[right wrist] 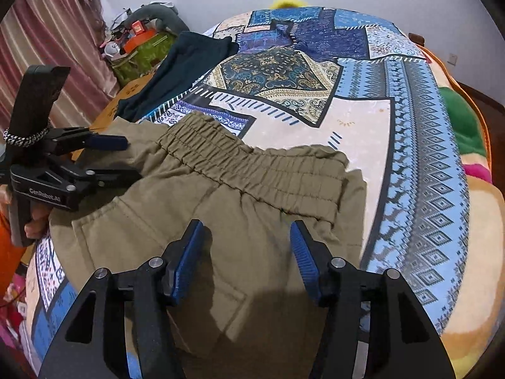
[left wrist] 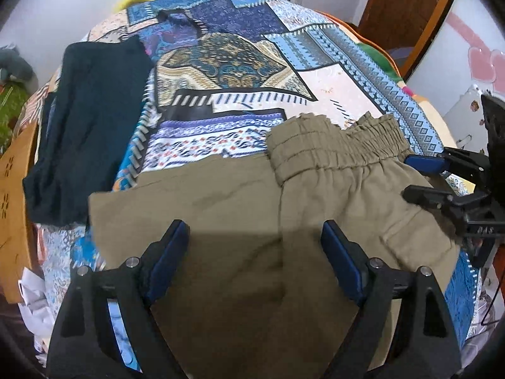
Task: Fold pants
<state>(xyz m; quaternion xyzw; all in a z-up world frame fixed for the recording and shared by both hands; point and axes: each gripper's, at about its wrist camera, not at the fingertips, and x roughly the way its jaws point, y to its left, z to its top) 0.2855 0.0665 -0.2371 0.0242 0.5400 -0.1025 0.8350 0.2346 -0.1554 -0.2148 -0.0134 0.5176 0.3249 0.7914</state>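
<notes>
Olive-khaki pants [left wrist: 240,208] lie folded over on the patterned bedspread [left wrist: 240,63], with the elastic waistband [left wrist: 334,145] toward the far side. My left gripper [left wrist: 255,237] hovers open just above the middle of the pants, holding nothing. My right gripper [left wrist: 407,177] shows at the right edge of the left wrist view, open, beside the waistband's right end. In the right wrist view the pants [right wrist: 221,214] fill the foreground, my right gripper [right wrist: 246,237] is open over them below the waistband [right wrist: 252,170], and my left gripper [right wrist: 126,158] is open at the pants' left edge.
A dark teal folded garment [left wrist: 88,132] lies at the left of the bed, also in the right wrist view [right wrist: 176,69]. A wooden bed frame [left wrist: 15,195] runs along the left. Cluttered items [right wrist: 139,41] and a curtain [right wrist: 53,41] stand beyond. A colourful blanket [right wrist: 467,132] borders the right.
</notes>
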